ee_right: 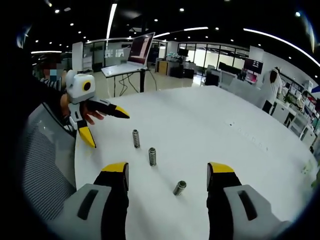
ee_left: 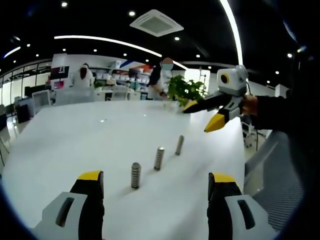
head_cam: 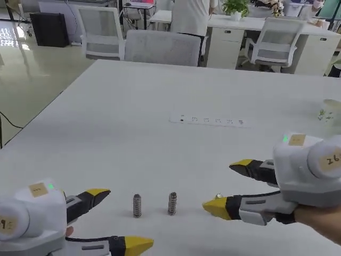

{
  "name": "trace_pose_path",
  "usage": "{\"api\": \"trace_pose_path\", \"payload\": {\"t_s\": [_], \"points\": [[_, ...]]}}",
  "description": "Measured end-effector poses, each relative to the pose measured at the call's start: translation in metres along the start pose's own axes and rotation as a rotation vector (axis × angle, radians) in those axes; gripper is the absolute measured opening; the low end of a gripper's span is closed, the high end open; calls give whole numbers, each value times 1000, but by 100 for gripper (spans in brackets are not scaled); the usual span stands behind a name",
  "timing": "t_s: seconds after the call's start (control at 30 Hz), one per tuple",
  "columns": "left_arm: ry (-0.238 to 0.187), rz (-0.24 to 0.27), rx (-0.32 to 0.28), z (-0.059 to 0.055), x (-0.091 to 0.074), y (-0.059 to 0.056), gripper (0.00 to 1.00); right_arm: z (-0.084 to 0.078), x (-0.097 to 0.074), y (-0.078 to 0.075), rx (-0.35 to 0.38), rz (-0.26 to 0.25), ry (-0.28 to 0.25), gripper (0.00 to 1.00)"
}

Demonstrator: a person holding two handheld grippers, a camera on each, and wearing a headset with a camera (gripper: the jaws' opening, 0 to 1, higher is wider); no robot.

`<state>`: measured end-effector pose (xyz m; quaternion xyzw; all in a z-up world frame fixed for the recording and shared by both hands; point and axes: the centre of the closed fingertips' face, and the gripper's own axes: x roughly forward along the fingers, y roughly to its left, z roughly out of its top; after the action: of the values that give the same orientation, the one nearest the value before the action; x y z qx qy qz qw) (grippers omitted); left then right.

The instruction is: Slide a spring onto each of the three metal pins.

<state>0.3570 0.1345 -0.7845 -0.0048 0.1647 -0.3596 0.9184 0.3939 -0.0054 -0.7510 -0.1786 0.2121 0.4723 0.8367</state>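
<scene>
Steel springs (head_cam: 172, 203) look already seated on all 3 pins (ee_left: 159, 158), standing in a row on the white table (head_cam: 160, 96) between the left gripper (head_cam: 128, 217) and right gripper (head_cam: 221, 185), both gaping wide and empty, so I'd pull back without nudging them.

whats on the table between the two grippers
Three upright spring-covered pins stand in a row between the left gripper and the right gripper, clearest in the left gripper view.
</scene>
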Motion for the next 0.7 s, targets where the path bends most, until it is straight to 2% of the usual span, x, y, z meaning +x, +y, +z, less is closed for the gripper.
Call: {"api": "trace_pose_path", "payload": {"t_s": [0.13,0.37,0.7], "points": [[-10,42,-5,1,-2,10,82,-10,1,-4,32,-26,-10,63],[-12,89,2,2,-2,19,80,-29,3,-14,84,-75,-19,64],[12,92,37,0,7,18,80,-51,10,-18,125,-87,17,65]]}}
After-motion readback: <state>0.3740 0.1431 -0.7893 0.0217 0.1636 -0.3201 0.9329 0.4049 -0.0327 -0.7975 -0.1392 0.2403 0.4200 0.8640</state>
